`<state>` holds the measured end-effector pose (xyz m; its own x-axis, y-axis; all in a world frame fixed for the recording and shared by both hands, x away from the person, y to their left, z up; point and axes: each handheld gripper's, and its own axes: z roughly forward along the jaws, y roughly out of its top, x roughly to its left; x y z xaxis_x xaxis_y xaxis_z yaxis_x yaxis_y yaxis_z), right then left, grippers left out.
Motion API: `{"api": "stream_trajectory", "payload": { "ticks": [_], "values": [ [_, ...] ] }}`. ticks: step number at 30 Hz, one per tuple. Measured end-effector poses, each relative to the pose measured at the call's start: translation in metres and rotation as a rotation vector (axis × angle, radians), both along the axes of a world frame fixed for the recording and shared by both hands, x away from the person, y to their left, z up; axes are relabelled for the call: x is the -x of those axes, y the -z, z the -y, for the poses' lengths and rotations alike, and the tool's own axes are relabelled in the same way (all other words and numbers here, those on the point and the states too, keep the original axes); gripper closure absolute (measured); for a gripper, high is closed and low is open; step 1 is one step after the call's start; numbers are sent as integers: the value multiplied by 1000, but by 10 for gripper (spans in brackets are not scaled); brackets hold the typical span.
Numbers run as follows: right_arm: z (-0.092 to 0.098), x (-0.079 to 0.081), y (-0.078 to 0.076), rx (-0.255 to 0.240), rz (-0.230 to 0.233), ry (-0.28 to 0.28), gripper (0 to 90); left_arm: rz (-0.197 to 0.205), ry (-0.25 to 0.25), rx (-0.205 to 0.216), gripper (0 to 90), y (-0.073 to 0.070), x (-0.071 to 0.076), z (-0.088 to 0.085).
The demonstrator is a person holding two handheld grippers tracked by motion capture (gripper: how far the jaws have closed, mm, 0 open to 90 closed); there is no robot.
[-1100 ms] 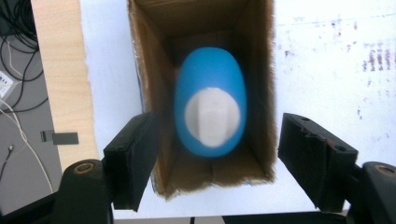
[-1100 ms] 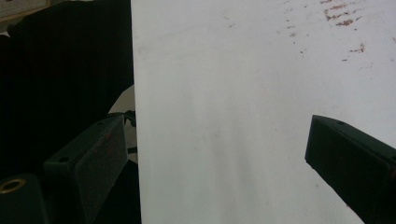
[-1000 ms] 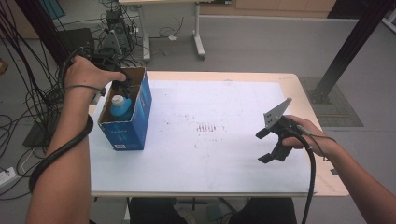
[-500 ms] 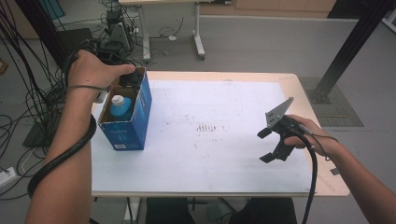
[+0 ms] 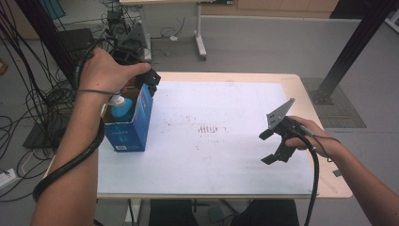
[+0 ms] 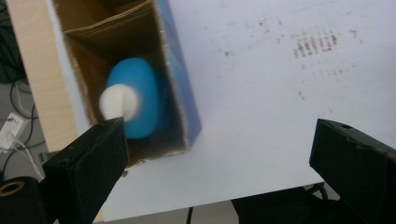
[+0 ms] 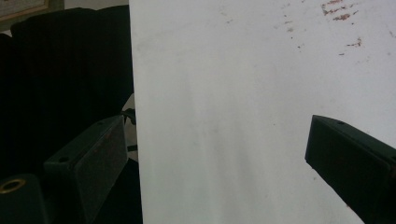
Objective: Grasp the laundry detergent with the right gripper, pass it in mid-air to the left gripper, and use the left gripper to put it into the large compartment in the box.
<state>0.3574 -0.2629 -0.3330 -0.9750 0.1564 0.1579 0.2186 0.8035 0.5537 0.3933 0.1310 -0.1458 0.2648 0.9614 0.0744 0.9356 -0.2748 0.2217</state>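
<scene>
Releasing is the step in hand: your left gripper (image 5: 151, 81) hangs over the open box (image 5: 126, 135) at the table's (image 5: 235, 188) left edge. Its jaws have just been opening and now stand wide with nothing between them.

- Bottle (image 6: 134, 95): blue body, white cap, standing inside the box, seemingly upright, though blur hides detail.
- Box: blue card outside, brown inside, top open.
- Right gripper (image 5: 273, 148): jaws wide, empty, hovering near the right edge.

Next move, likely: lift your left gripper clear without knocking the box wall.
</scene>
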Motion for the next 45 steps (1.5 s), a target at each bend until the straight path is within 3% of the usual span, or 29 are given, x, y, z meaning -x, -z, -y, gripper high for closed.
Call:
{"api": "stream_trajectory", "payload": {
  "ticks": [6, 11, 24, 34, 45],
  "values": [
    [-1, 0, 0, 1, 2, 4, 57, 1, 86, 4, 51, 5, 5, 26],
    [-1, 0, -1, 6, 2, 3, 57, -21, 146, 5, 52, 17, 7, 47],
    [-1, 2, -3, 15, 5, 2, 58, -54, 256, 40, 53, 47, 17, 88],
    [-1, 5, -3, 16, 5, 11, 58, -84, 289, 51, 54, 72, 23, 105],
    [6, 8, -7, 18, 12, 28, 57, -140, 319, 60, 57, 109, 24, 124]
  ]
}}
